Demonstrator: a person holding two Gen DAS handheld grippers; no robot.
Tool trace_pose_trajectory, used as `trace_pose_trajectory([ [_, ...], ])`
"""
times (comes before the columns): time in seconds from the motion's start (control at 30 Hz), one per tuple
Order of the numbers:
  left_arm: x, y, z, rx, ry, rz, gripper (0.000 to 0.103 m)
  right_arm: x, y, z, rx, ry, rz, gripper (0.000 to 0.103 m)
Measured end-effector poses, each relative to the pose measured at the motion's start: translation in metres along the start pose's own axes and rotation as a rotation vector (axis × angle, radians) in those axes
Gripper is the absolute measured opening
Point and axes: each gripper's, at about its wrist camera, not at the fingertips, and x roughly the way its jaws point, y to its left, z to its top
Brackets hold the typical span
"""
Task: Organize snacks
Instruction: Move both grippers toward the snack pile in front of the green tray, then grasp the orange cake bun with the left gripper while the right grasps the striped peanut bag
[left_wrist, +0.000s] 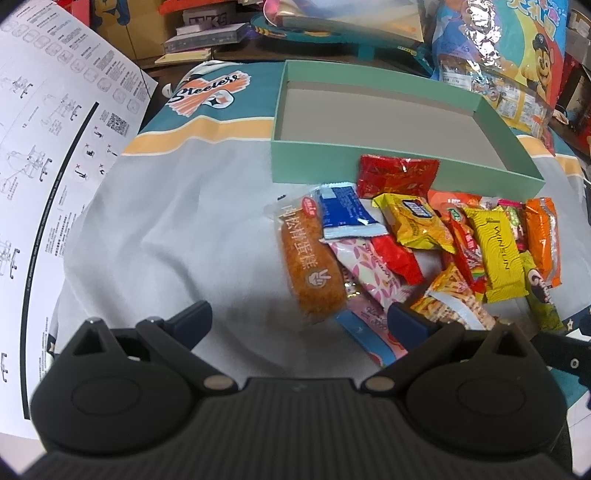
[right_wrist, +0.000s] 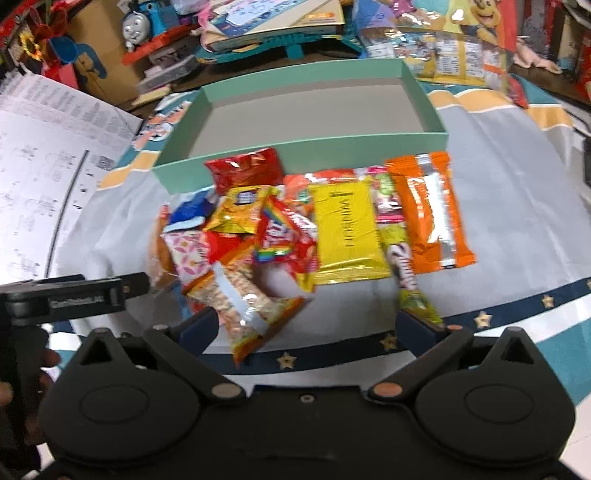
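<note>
Loosely heaped, the snack packets (right_wrist: 295, 236) lie on a grey cloth (left_wrist: 166, 229) just in front of the near wall of a shallow mint-green box (left_wrist: 402, 168), whose grey inside holds nothing. A red packet (left_wrist: 399, 177) leans against that wall; in front of it lie a yellow Winsun bar (right_wrist: 349, 232), an orange bar wrapper (right_wrist: 430, 210) at the right end of the heap, a rainbow-striped red packet (right_wrist: 284, 236), a clear-wrapped meat-floss cake (left_wrist: 310, 266) at the left end, and a blue-and-white sachet (left_wrist: 347, 214). The left gripper (left_wrist: 299, 317) hovers low beside the cake with its fingers spread wide, holding nothing. The right gripper (right_wrist: 306, 325) hangs over the near edge of the heap, fingers likewise wide apart and empty, a crinkled packet of noodle-like snack (right_wrist: 243, 306) between them. A large printed instruction sheet (left_wrist: 48, 155) lies to the left, and toys and cartoon snack bags (left_wrist: 517, 59) crowd the back.
</note>
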Motion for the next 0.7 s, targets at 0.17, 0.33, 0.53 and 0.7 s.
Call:
trace_pose_trajectory([
  [0.17,0.012,0.013,0.002,-0.023,-0.006,0.012,0.103,0.011,0.012,0.007,-0.063,-0.012,0.089,0.100],
  [0.33,0.028,0.029,0.002,-0.062,0.031,0.007,0.103,0.037,0.034,0.013,-0.152,0.025,0.146,0.083],
  [0.53,0.044,0.037,0.010,-0.095,0.053,-0.006,0.103,0.064,0.048,0.007,-0.234,0.073,0.127,0.046],
  [0.7,0.059,0.019,0.022,-0.049,0.031,-0.031,0.091,0.063,0.034,0.006,-0.184,0.069,0.119,0.037],
])
